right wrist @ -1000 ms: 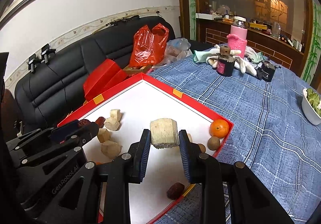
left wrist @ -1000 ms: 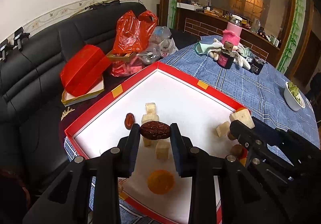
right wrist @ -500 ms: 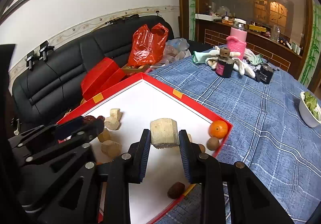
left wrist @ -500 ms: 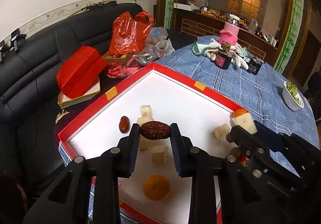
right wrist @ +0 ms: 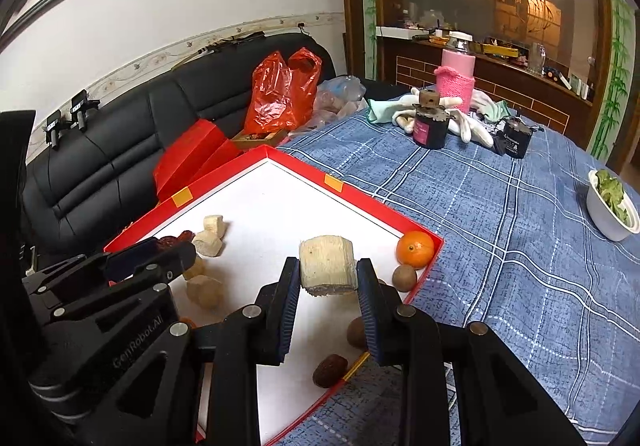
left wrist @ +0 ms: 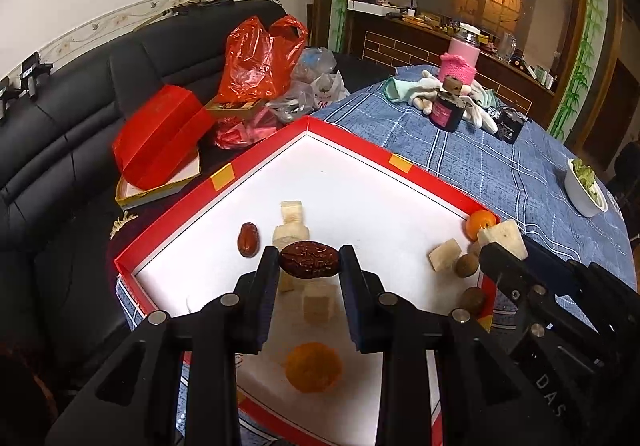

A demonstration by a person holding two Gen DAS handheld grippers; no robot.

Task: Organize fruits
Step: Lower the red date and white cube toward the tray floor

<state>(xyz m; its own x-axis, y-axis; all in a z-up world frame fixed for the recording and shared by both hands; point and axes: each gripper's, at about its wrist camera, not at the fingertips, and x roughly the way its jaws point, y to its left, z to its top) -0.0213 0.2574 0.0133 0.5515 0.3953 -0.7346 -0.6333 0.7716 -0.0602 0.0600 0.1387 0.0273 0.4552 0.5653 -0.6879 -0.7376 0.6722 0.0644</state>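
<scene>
My left gripper point(left wrist: 309, 266) is shut on a wrinkled dark red date point(left wrist: 309, 265), held above the red-rimmed white tray point(left wrist: 352, 150). My right gripper point(right wrist: 328, 272) is shut on a pale sugarcane chunk point(right wrist: 327, 264) over the same tray point(right wrist: 296, 166); that chunk point(left wrist: 503, 239) shows at the right in the left wrist view. In the tray lie more cane pieces point(left wrist: 292, 211), another date point(left wrist: 248, 239), an orange point(right wrist: 415, 248), a second orange point(left wrist: 313, 367), brown round fruits point(right wrist: 404, 278) and a date point(right wrist: 329, 365) near the front rim.
The tray sits on a blue checked tablecloth point(right wrist: 500, 226). A white bowl of greens point(right wrist: 610, 206), a dark jar point(right wrist: 430, 126), white gloves and a pink-sleeved bottle point(right wrist: 456, 80) stand further back. Left of the table, a black sofa point(left wrist: 80, 94) holds red boxes point(left wrist: 160, 134) and plastic bags.
Both grippers keep their grips. The views have shifted only slightly; the tray's contents lie as before.
</scene>
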